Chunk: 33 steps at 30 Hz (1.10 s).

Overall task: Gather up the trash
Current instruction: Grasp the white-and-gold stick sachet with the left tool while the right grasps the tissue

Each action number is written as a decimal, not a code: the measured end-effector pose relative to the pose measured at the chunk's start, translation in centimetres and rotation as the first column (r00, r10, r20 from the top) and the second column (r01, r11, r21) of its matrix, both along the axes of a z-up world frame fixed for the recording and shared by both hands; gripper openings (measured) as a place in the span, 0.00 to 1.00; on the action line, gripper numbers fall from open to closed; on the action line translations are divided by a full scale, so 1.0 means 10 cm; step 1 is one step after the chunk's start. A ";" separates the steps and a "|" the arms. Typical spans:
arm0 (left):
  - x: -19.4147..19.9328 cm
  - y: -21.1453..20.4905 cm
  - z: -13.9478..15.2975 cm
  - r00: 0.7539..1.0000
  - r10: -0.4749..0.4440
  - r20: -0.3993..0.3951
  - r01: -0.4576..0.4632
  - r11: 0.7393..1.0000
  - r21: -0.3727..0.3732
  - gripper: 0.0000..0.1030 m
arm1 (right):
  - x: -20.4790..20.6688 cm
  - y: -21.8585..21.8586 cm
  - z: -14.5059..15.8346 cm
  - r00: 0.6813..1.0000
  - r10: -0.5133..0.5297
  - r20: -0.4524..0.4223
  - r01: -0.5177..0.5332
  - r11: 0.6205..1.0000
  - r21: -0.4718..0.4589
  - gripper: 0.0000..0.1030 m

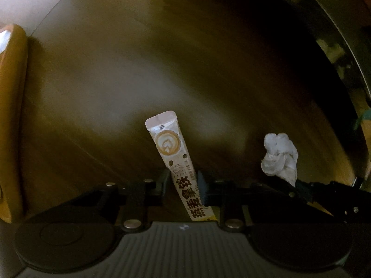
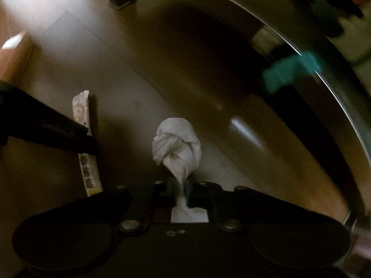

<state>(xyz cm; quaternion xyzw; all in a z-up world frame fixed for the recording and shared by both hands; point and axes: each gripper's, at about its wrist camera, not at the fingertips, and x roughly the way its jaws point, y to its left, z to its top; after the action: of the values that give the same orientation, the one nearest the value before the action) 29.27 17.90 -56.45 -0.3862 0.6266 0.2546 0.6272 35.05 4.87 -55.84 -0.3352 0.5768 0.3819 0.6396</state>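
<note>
Black gripper housing fills the near edge of both wrist views. Beyond it lies a wooden floor (image 1: pixel 139 69), brown, dim and partly glossy. A round glass worktop (image 2: pixel 343 106) curves along the right side of both views, its rim catching a thin line of light; a teal object (image 2: pixel 289 71) shows blurred at that rim. An orange-brown object (image 1: pixel 14 120) stands at the left edge of the left wrist view.

Left gripper (image 1: pixel 184 183): clenched on a coffee sachet (image 1: pixel 170 153). The sachet is a long, narrow stick pack with a latte-art print near its far end and dark characters along its near half. The jaws press on its near half; the far end projects forward over the floor. In the right wrist view the same sachet appears at the left, crossed by a black finger of the left gripper.

Right gripper (image 2: pixel 182 191): clenched on a crumpled white tissue (image 2: pixel 177 148). The jaws pinch the twisted tail of the tissue; the wadded bulk sits just beyond the fingertips. In the left wrist view the tissue appears to the right of the sachet, well apart from it.
</note>
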 end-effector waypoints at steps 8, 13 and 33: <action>-0.11 -0.04 0.20 0.998 -0.054 0.020 0.053 0.998 0.015 0.22 | -0.02 -0.29 0.37 0.988 -0.157 0.009 0.157 0.987 0.024 0.03; -0.12 -0.16 0.59 0.991 -0.102 0.083 0.101 0.995 0.015 0.05 | 0.00 -0.44 0.80 0.971 -0.238 0.033 0.236 0.970 0.064 0.03; 0.06 -0.08 0.52 0.993 -0.092 0.071 0.089 0.995 0.045 0.28 | -0.08 -1.00 1.22 0.907 -0.419 -0.037 0.420 0.897 0.139 0.03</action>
<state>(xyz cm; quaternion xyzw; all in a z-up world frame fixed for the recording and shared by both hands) 29.87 17.14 -51.27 -0.3530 0.6148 0.2247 0.6685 34.28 -5.13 -43.61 -0.1547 0.6085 0.2766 0.7275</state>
